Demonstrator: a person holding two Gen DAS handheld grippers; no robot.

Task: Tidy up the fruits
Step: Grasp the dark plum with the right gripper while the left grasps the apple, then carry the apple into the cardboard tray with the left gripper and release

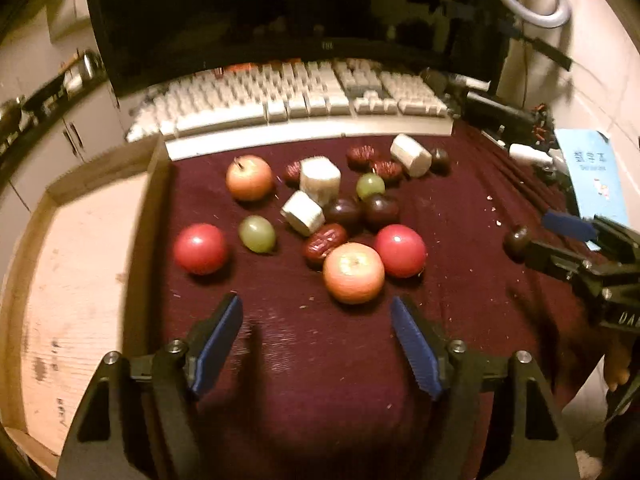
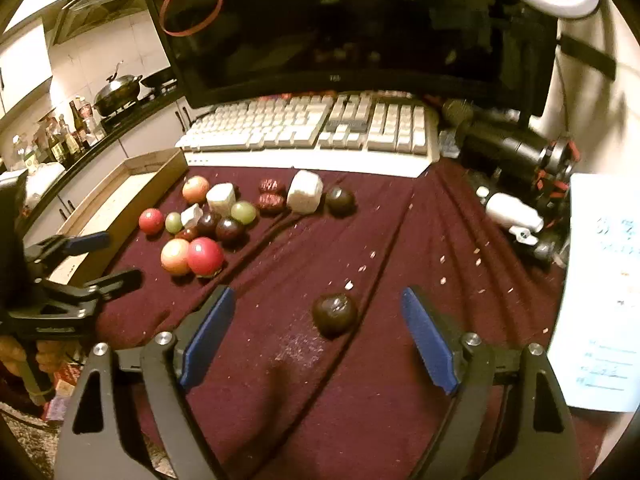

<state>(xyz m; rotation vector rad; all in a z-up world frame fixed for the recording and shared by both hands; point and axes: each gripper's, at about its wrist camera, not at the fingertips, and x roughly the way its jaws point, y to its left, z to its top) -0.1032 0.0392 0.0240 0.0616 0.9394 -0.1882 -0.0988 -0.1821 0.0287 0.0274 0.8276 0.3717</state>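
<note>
My right tool (image 2: 318, 340) hangs wide apart and empty, with a lone dark plum (image 2: 334, 314) at centre frame, just ahead between its blue pads. The round plum could roll down the creased maroon cloth (image 2: 400, 400) if one pad nudges it first. My left tool (image 1: 316, 344), also spread and empty, sits low in its frame, just below a peach-coloured apple (image 1: 353, 273) fronting the fruit cluster.

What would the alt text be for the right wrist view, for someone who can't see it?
The open right gripper hovers over a maroon cloth with one dark plum lying loose just ahead of its blue fingers. Further back on the left sits a cluster of fruit beside a wooden tray, with the left gripper nearby. A keyboard and monitor stand behind.
</note>
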